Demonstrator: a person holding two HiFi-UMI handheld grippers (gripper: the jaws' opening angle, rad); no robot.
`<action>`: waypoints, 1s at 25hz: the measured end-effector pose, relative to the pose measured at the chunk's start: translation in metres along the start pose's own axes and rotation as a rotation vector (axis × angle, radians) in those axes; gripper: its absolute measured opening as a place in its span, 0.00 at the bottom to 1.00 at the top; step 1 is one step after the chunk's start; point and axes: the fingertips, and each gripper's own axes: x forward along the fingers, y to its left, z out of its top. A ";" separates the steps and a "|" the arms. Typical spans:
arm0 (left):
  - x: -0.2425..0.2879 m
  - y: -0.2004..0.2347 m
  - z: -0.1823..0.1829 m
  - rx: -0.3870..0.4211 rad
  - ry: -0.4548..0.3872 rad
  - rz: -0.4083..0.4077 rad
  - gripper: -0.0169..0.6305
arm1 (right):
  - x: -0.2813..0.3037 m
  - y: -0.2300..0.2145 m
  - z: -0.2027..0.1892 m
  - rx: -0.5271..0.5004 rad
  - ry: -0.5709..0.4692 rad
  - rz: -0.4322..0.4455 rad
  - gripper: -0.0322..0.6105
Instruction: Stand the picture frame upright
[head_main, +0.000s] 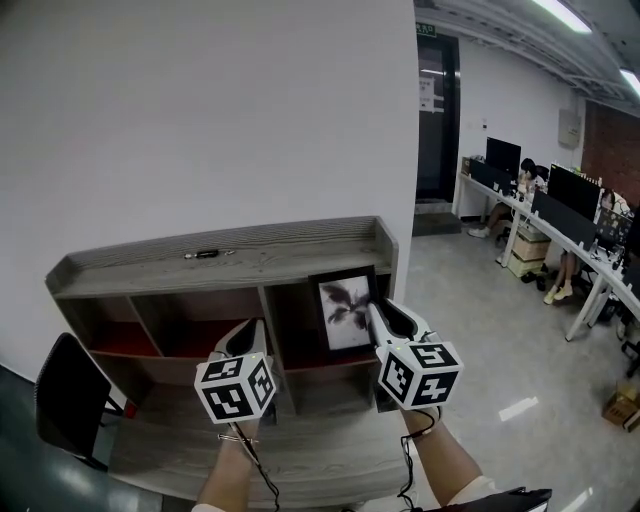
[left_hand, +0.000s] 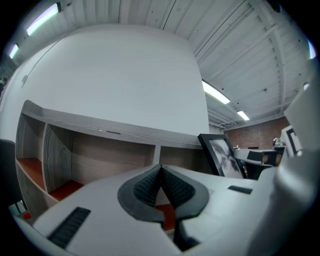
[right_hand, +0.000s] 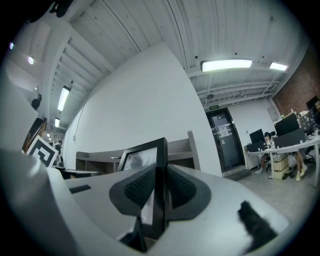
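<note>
A black picture frame (head_main: 345, 310) with a dark plant print stands nearly upright in the right compartment of a grey wooden shelf unit (head_main: 230, 262). My right gripper (head_main: 384, 322) is shut on the frame's right edge; in the right gripper view the black frame edge (right_hand: 160, 170) sits clamped between the ribbed pads (right_hand: 135, 187). My left gripper (head_main: 245, 343) hovers in front of the middle compartment, shut with nothing between its pads (left_hand: 145, 187). From the left gripper view the frame (left_hand: 220, 156) shows to the right, tilted slightly back.
A small dark object (head_main: 203, 254) lies on the shelf top. The compartments have red floors (head_main: 190, 345). A black chair (head_main: 68, 398) stands at the left. Office desks with monitors and seated people (head_main: 560, 215) fill the right; a dark doorway (head_main: 438, 110) is behind.
</note>
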 end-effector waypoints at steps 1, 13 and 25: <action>0.001 0.000 0.006 0.001 -0.006 -0.002 0.05 | 0.002 0.000 0.005 -0.003 -0.007 -0.001 0.18; -0.004 -0.006 0.047 0.038 -0.068 -0.023 0.05 | 0.019 0.006 0.054 -0.053 -0.097 -0.024 0.18; 0.005 -0.008 0.083 0.048 -0.109 -0.046 0.05 | 0.042 0.009 0.084 -0.034 -0.163 -0.028 0.18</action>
